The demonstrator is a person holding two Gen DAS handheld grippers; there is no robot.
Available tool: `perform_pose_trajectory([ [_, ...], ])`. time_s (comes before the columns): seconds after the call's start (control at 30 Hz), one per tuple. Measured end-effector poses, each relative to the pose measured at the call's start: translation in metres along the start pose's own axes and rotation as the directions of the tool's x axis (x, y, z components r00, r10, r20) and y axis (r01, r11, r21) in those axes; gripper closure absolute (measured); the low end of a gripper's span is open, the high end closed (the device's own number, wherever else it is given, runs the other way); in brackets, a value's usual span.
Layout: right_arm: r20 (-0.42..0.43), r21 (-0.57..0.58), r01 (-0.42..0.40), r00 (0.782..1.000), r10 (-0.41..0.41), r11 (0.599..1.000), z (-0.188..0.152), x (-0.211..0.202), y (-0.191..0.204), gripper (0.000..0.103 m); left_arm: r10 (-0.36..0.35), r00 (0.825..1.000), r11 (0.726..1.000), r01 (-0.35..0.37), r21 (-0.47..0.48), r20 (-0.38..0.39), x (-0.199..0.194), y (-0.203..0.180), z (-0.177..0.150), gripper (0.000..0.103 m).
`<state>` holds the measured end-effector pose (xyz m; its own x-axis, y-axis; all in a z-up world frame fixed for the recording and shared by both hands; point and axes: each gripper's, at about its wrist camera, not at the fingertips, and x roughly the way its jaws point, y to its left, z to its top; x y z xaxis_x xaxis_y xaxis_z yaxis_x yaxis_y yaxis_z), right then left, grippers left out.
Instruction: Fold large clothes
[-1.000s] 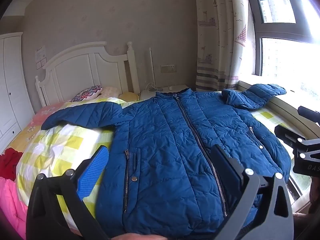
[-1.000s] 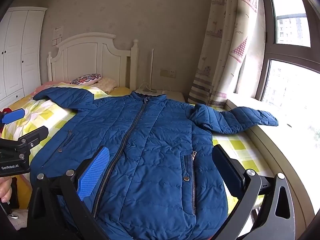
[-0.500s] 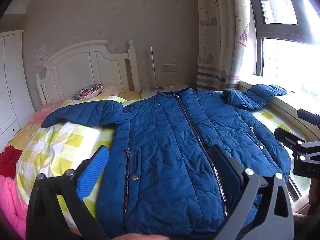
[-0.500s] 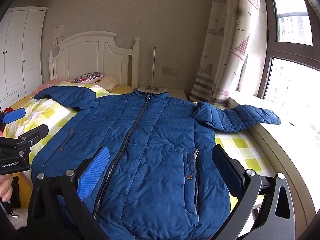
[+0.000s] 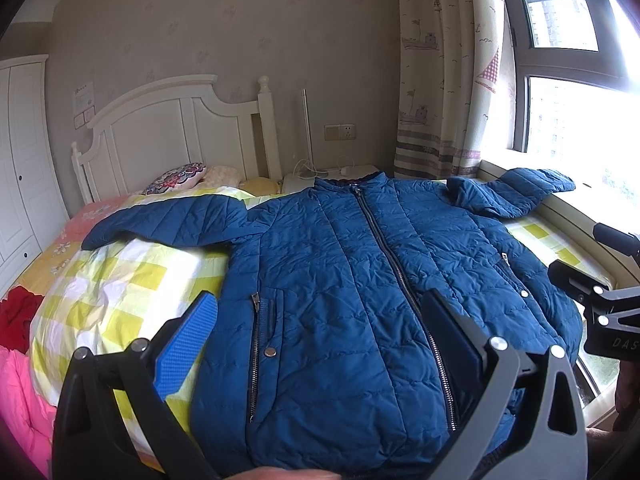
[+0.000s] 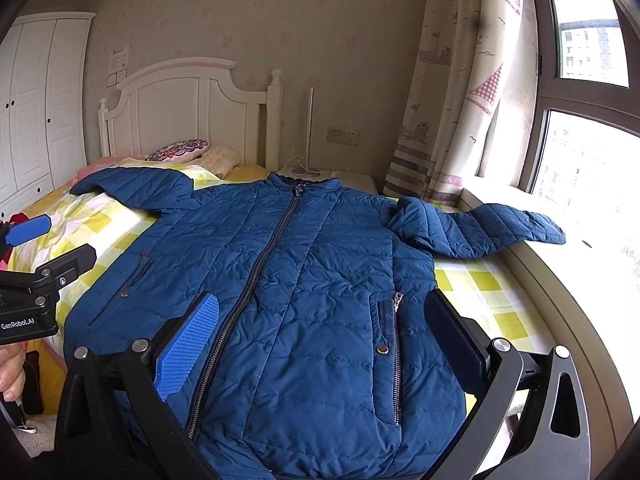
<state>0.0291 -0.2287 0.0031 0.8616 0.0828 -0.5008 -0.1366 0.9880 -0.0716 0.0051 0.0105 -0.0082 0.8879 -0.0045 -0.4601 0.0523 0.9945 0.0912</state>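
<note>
Still both hand-held grippers hover agape, unmoved, above the spread jacket.

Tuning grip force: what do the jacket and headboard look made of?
Jacket: looks like a thin synthetic shell over padding, slight sheen; stitched quilt lines puff between seams. Zipper looks metal. Headboard: probably white-painted wood, smooth satin panels, turned post.

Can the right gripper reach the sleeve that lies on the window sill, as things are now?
Probably yes. The right gripper is open and empty above the blue jacket, and the sleeve lies spread toward the window sill with nothing on it or between them.
</note>
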Motion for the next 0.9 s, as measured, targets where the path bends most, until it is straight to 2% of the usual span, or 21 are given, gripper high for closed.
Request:
perform_pose_trajectory([
  [0.9,-0.024,0.013,-0.014,1.0,0.014,1.0,-0.0022,0.0053,-0.0012,0.004,-0.001,1.0,1.0,0.001,-0.004,-0.008,0.0021,0.0011,-0.0032,0.002],
])
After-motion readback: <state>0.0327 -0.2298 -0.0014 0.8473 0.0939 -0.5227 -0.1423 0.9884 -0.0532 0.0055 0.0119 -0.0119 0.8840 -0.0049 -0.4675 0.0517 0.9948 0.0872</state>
